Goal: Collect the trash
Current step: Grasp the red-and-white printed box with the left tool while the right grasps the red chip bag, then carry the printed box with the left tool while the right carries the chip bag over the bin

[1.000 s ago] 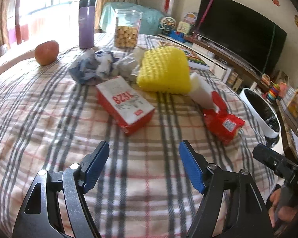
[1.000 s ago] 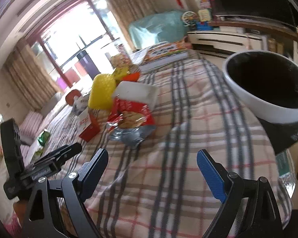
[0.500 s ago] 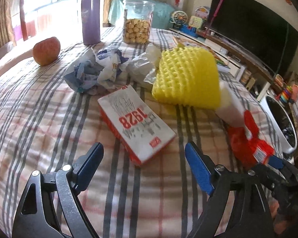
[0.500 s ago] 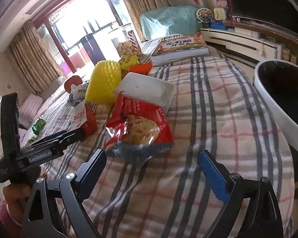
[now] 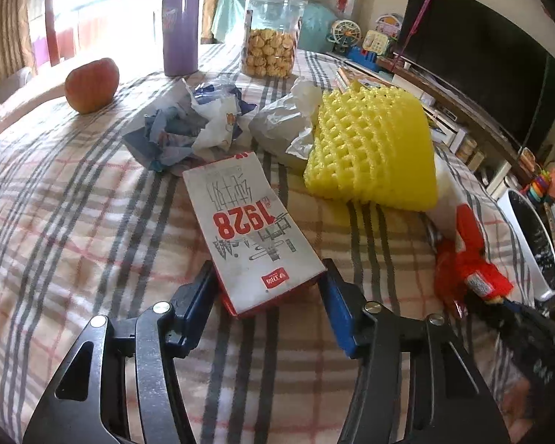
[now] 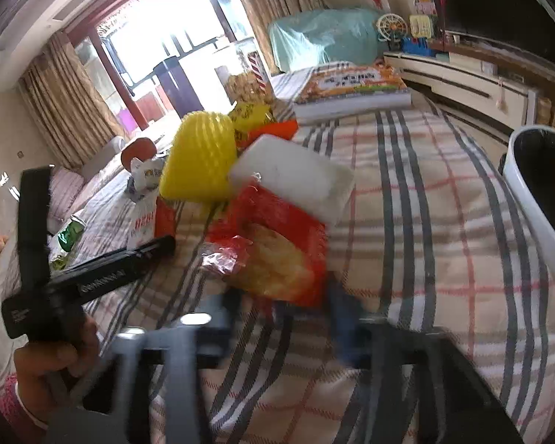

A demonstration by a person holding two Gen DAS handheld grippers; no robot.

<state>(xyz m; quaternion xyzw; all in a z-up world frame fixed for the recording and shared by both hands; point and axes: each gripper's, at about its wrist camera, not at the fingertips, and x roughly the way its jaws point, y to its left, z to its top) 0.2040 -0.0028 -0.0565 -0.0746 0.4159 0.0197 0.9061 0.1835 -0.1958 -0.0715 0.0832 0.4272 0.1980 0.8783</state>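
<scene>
Left hand-held gripper (image 5: 268,288) closing its jaws around a flat red-and-white cardboard box (image 5: 253,231) on the plaid-covered table (image 5: 74,222); right hand-held gripper (image 6: 281,318) closing on a red crinkled snack bag (image 6: 273,248); lift to the white bin (image 6: 529,207) likely follows

Matt woven checked cloth (image 5: 74,229) covers the bench; beside the smooth cardboard carton (image 5: 253,233) lie yellow foam netting (image 5: 373,151) and crumpled paper (image 5: 188,125).

Right gripper (image 6: 281,307) jaws, blurred, closing around the red snack bag (image 6: 277,248).
</scene>
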